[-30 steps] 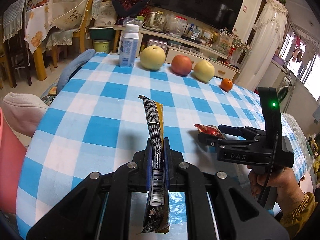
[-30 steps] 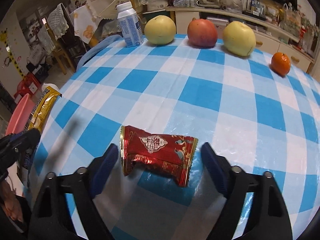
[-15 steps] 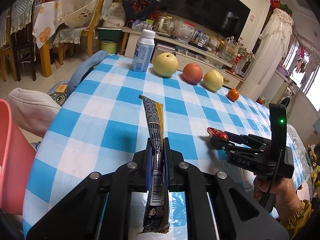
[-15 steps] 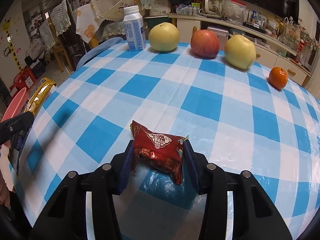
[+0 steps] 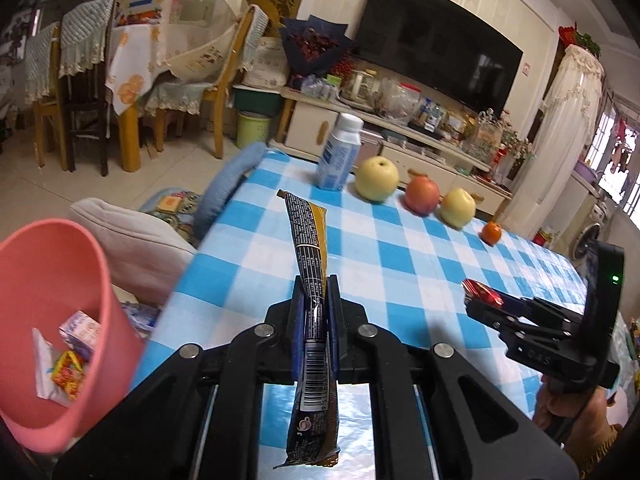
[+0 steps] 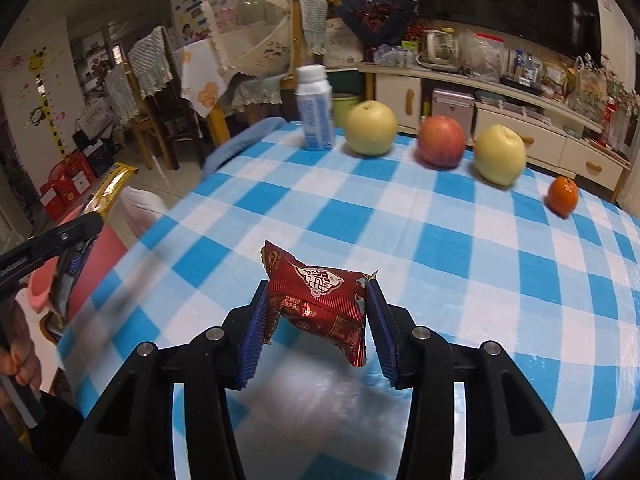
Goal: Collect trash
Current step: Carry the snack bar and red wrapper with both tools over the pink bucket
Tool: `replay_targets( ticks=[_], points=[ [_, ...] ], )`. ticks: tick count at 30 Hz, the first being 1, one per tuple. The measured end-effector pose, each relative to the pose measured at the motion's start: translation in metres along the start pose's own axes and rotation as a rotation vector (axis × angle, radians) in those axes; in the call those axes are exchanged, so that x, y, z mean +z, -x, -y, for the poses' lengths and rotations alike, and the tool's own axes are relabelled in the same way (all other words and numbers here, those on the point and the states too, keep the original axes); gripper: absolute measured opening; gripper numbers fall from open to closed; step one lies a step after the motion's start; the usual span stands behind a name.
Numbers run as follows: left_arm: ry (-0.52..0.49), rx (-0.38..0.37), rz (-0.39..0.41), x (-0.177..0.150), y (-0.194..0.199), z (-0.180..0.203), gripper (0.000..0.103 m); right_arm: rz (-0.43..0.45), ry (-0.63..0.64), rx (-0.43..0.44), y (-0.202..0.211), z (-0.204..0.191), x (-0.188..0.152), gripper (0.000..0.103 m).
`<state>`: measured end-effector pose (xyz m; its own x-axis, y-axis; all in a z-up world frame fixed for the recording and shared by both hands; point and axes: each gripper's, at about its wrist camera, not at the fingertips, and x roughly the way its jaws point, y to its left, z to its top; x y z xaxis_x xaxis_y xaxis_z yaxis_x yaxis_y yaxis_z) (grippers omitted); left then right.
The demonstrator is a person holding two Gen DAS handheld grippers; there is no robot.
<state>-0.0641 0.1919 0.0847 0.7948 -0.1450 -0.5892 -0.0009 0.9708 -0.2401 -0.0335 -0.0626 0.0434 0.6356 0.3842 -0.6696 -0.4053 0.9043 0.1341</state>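
- Fingers of the left gripper (image 5: 316, 312) are clenched on a long black-and-gold wrapper (image 5: 310, 280), which stands nearly upright between the pads; its lower end hangs below them, near the camera.
- Left of that gripper, a pink bin (image 5: 60, 320) sits off the near-left edge of the worktop (image 5: 400, 264), partly cut off by the frame; it holds some crumpled trash (image 5: 70, 364), hard to make out.
- Right gripper (image 6: 316, 320) grasps a red snack packet (image 6: 320, 300) from both sides, lifted clear of the checked worktop with its shadow underneath.
- From the left wrist view, only a red sliver of that packet shows at the fingertips; the holding hand (image 5: 568, 412) is mostly hidden behind the handle.
- Far side: a white bottle (image 6: 316, 116), three round fruits and a small orange (image 6: 563, 196) stand in a row.
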Motion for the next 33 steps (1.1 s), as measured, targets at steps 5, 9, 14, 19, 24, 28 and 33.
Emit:
replay_targets(
  ticks=[5,9,14,19,24,28,33],
  points=[
    [0.02,0.082,0.05,0.008,0.018,-0.022,0.012,0.011,0.048,0.067,0.003,-0.048,0.005,0.048],
    [0.051,0.152,0.092,0.013,0.033,-0.046,0.012,0.015,0.108,0.117,0.001,-0.096,0.013,0.048],
    [0.105,0.254,0.128,0.018,0.049,-0.082,0.012,0.038,0.154,0.18,-0.002,-0.146,0.03,0.048],
    [0.164,0.345,0.146,0.021,0.061,-0.117,0.012,0.049,0.217,0.232,-0.012,-0.199,0.047,0.048],
    [0.215,0.4,0.137,0.022,0.067,-0.144,0.012,0.043,0.279,0.274,-0.029,-0.246,0.057,0.048],
    [0.247,0.421,0.124,0.021,0.067,-0.16,0.012,0.035,0.327,0.289,-0.042,-0.277,0.059,0.048],
    [0.287,0.438,0.112,0.019,0.069,-0.178,0.012,0.015,0.354,0.294,-0.059,-0.298,0.06,0.048]
  ],
)
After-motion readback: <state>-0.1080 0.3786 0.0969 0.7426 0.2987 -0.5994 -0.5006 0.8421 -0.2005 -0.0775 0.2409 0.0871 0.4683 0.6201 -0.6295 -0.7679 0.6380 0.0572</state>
